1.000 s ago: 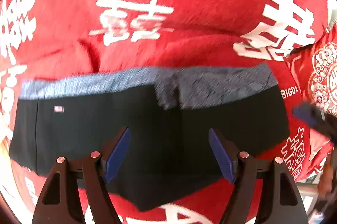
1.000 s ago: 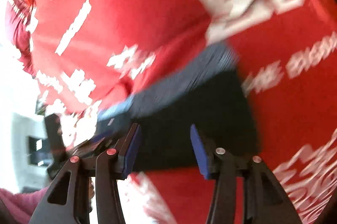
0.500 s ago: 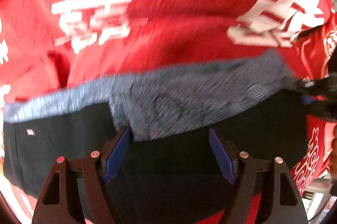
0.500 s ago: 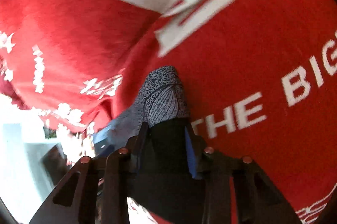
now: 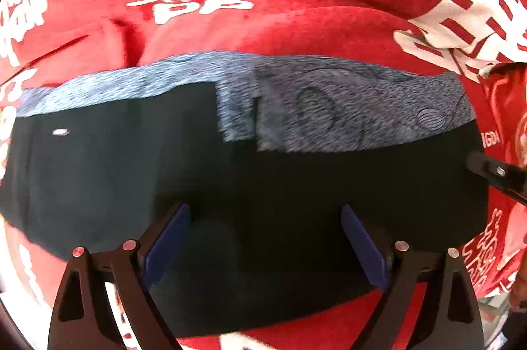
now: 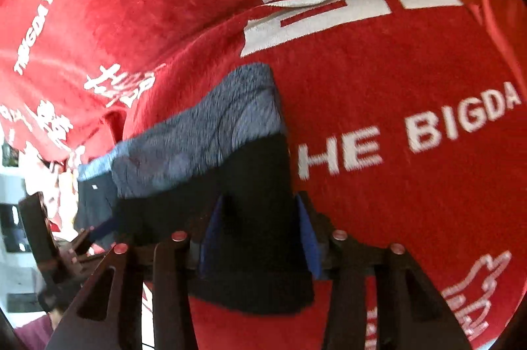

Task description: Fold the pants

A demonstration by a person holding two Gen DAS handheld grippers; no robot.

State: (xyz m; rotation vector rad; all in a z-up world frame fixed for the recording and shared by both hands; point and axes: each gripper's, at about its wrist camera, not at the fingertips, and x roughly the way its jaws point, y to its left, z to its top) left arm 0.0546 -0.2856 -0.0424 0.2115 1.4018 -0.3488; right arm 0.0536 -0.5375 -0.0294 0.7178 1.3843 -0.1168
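Black with a grey band along the far edge, the pants (image 5: 263,172) lie spread across a red blanket (image 5: 296,4) printed with white characters, already doubled into a wide, short rectangle. From the left wrist view the left gripper (image 5: 263,238) points down over the middle of the dark cloth; its jaws stand wide and are opening, and nothing is pinched between the blue pads (image 5: 166,238), which show only flat fabric behind them. At the right rim of that view a dark bar of the right gripper (image 5: 494,172) reaches the pants' end. In the right wrist view the right gripper (image 6: 258,238) straddles the narrow end of the pants (image 6: 250,185), with a ridge of black cloth lying between its pads (image 6: 306,238); its jaws are parting, and the pads look to sit beside the cloth rather than pressing it, though the picture is too blurred there to be sure. I judge this to be the end of laying a fold down: the cloth rests on the blanket and both grippers are letting go. The next move calls for clearing the pads of the fabric without dragging it, then choosing fresh hold points, likely at one short end, to carry that end over the other. A snagged pad could pull the fold askew.
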